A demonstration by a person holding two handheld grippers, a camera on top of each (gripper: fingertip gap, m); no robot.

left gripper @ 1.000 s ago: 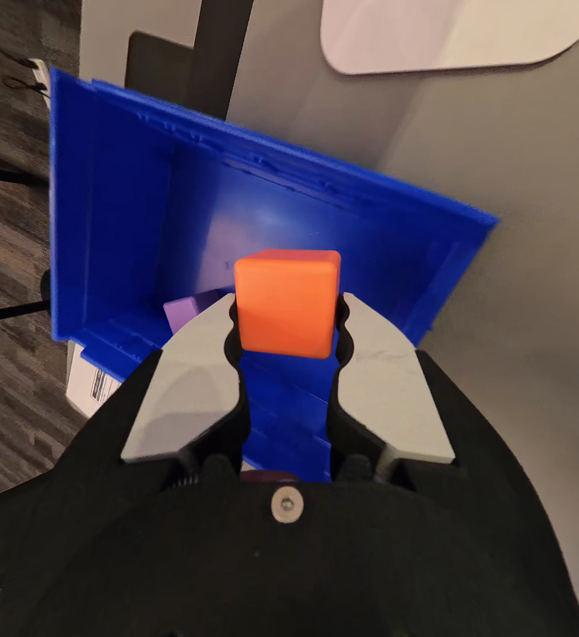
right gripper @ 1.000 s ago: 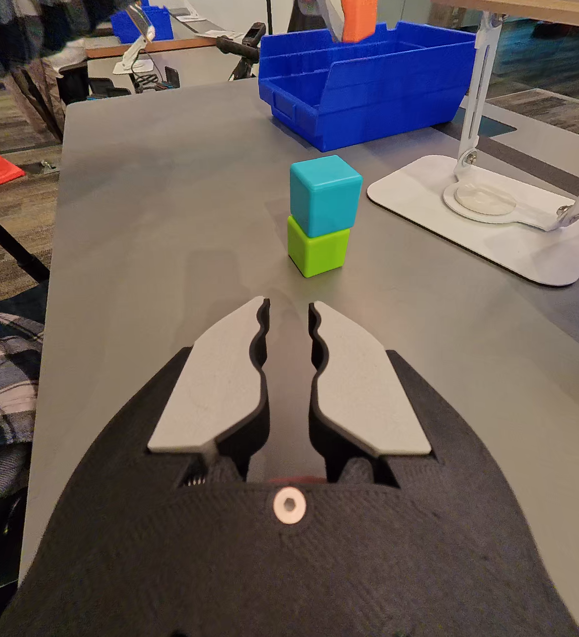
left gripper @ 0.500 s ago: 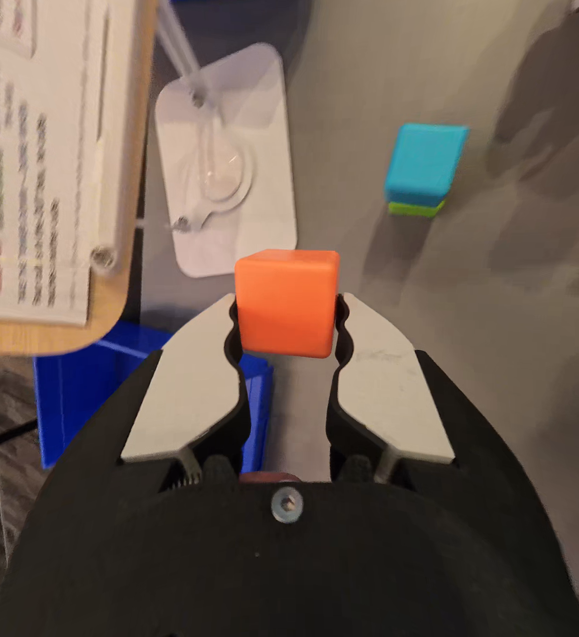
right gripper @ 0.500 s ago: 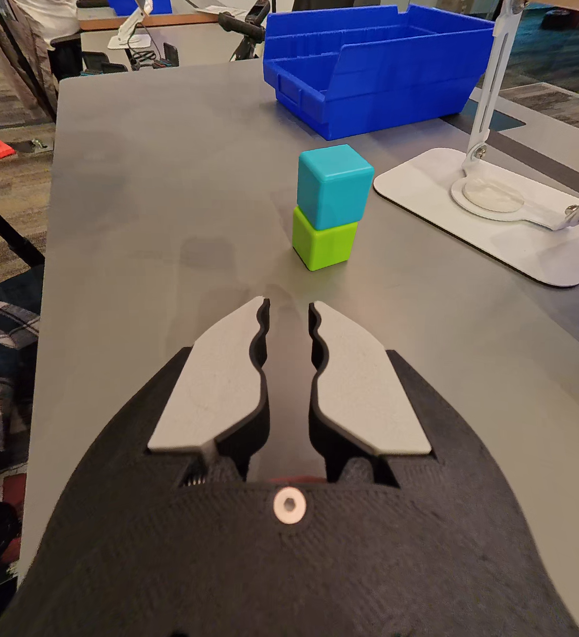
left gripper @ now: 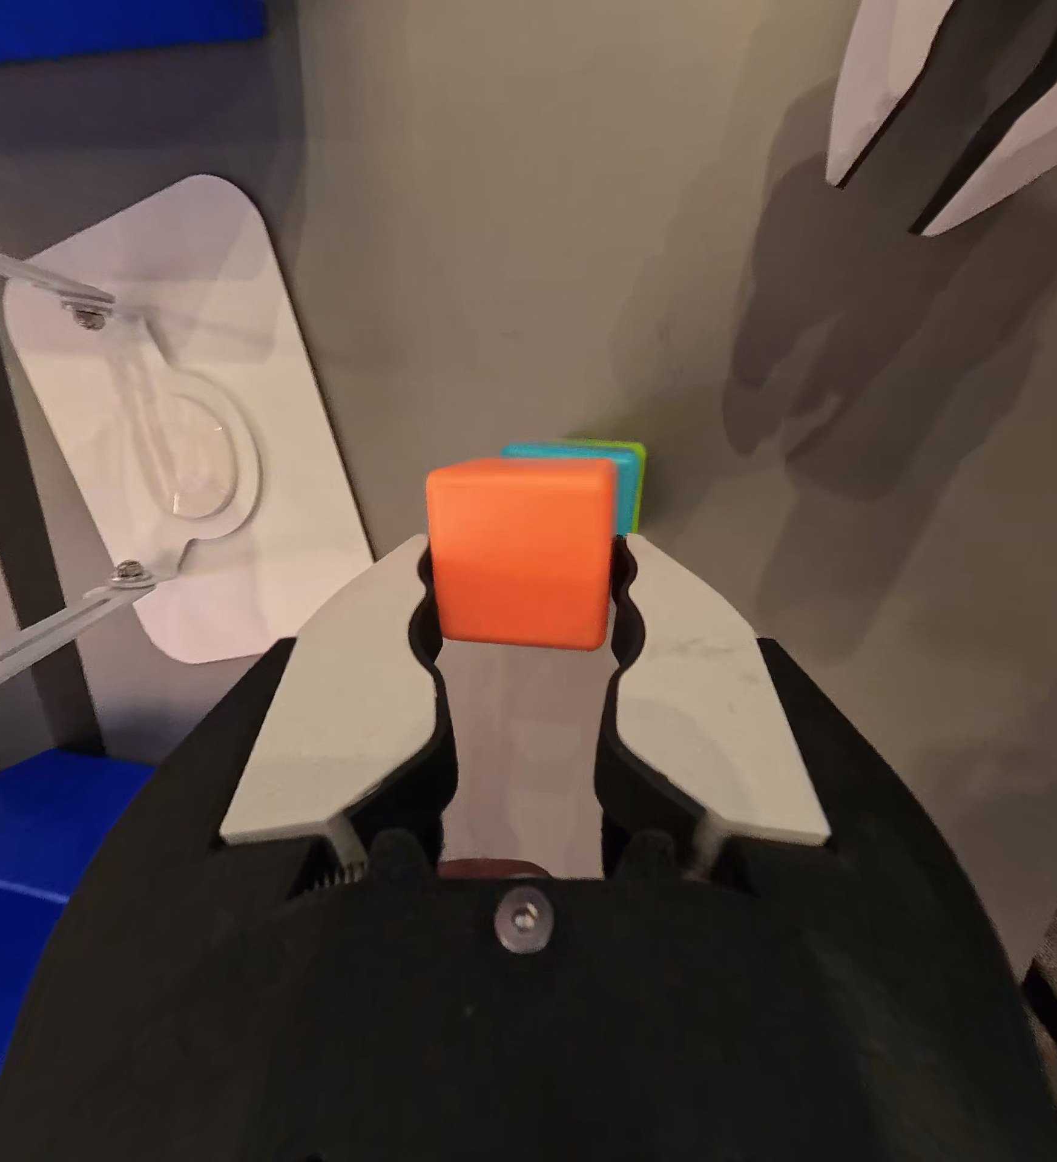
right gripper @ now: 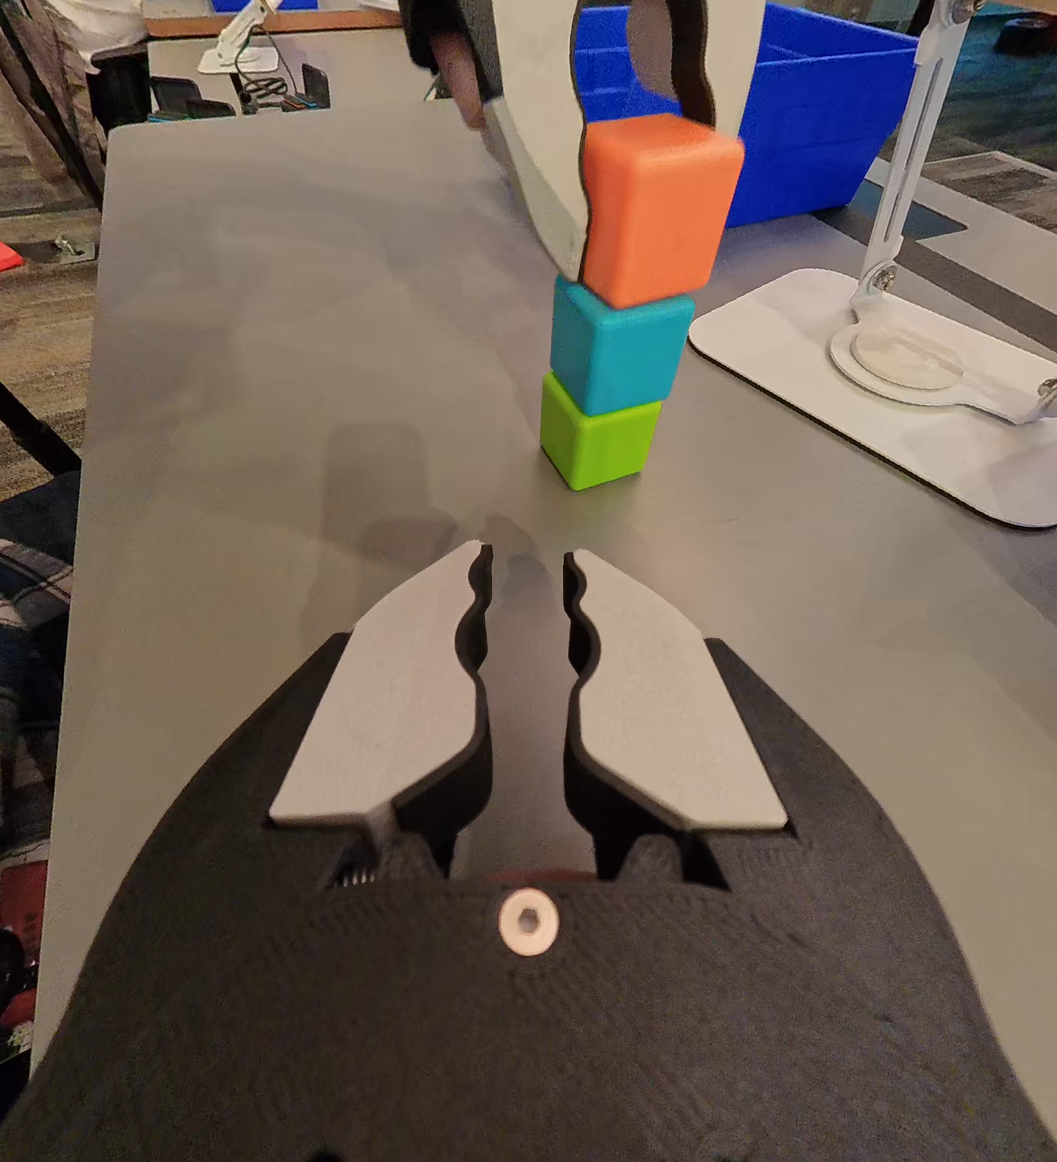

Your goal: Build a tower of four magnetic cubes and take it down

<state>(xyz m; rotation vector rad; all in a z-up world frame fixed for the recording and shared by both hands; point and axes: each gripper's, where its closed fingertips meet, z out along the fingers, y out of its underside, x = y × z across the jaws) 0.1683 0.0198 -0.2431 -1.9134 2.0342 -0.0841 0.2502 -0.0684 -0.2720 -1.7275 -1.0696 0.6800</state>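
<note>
The left claw point(left gripper: 520, 553) is clamped on the orange cube point(left gripper: 518, 553), one finger on each side, so the cube sits right at the fingertips. In the right wrist view the left claw point(right gripper: 645, 207) comes down from above with the orange cube point(right gripper: 655, 207) directly over the teal cube point(right gripper: 617, 346); the orange cube's lower edge meets the teal cube's top, shifted slightly to the right and tilted a little, though whether it is fully seated cannot be told. The teal cube stands on the green cube point(right gripper: 595, 440), which rests on the grey tabletop point(right gripper: 262, 314), near the middle. In the left wrist view the teal cube point(left gripper: 623, 484) and green cube point(left gripper: 638, 478) peek out just behind the orange one.

The right claw point(right gripper: 527, 556) hovers low over the tabletop on the near side of the stack, apart from it, its fingers a narrow gap apart and holding nothing. It also shows at the top right of the left wrist view point(left gripper: 878, 188).

A blue bin point(right gripper: 828, 126) sits toward the far edge behind the stack, and a white stand base point(right gripper: 891, 440) lies toward the right edge, near the stack but apart from it
</note>
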